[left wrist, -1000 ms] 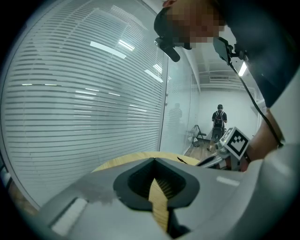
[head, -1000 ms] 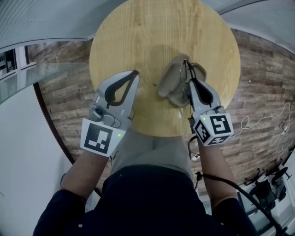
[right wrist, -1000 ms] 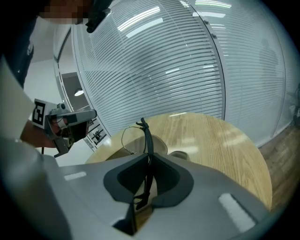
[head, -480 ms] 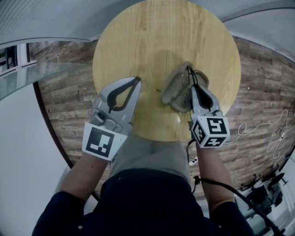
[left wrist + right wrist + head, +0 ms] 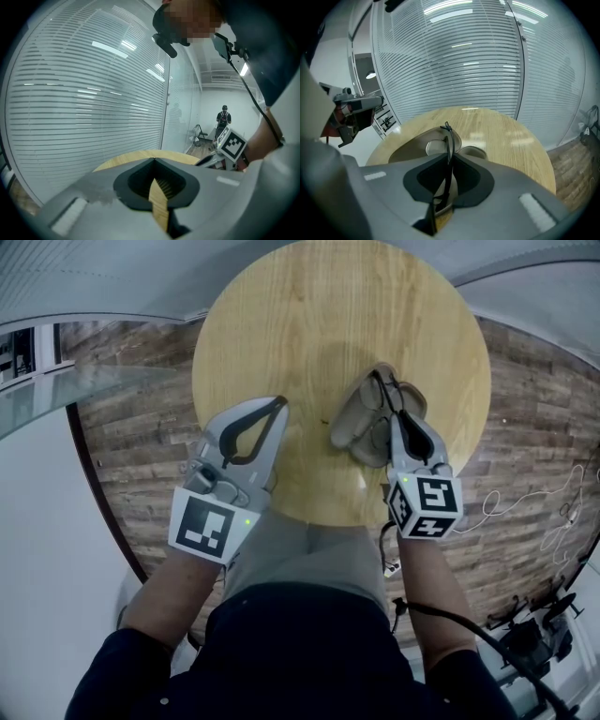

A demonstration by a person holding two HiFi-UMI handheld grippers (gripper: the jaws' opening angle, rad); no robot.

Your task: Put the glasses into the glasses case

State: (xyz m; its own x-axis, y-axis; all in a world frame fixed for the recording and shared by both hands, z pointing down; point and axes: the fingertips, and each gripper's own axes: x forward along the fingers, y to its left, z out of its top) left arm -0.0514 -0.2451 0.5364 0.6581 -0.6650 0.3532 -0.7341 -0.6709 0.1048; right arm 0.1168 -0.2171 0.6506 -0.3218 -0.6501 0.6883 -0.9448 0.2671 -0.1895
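Observation:
An open beige glasses case point(image 5: 354, 420) lies on the round wooden table point(image 5: 309, 324), right of centre. My right gripper point(image 5: 393, 414) points down over the case, pinching the black-framed glasses point(image 5: 382, 390) by the frame. The jaws are opening slightly, with the frame still between the pads. In the right gripper view the glasses point(image 5: 449, 133) stand on edge between the jaws of my right gripper point(image 5: 451, 158), above the case point(image 5: 412, 145). My left gripper point(image 5: 278, 405) rests shut and empty at the table's near-left edge, apart from the case. In its own view the left gripper point(image 5: 153, 160) shows its tips touching.
The table's near edge runs just under both grippers, against the person's lap. Cables point(image 5: 525, 493) lie on the wooden floor to the right. A glass wall with blinds point(image 5: 454, 61) stands beyond the table. A person point(image 5: 224, 117) stands far off in the room.
The right gripper has tilted and rolled a little over the case with the glasses in it. The left gripper has stayed where it was.

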